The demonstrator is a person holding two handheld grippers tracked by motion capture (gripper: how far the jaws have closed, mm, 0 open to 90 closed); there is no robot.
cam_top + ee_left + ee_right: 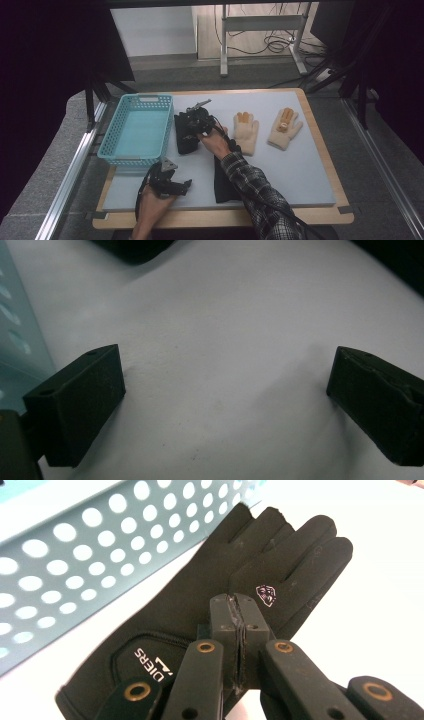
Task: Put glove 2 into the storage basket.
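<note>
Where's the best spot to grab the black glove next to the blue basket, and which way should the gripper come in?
Probably the middle of the black glove, pinched from above. It lies flat and limp on the mat, so a fold of the palm fabric bunches easily. The right gripper is shut right there; the basket blocks that side.

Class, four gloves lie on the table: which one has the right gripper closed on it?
The black glove beside the basket; the right gripper pinches it.

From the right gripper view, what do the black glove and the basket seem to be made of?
Black glove: probably a smooth, matte synthetic fabric; it shows stitched seams and printed white lettering. Basket: most likely hard plastic, pale turquoise with a slight gloss, its wall pierced by even rows of round holes.
</note>
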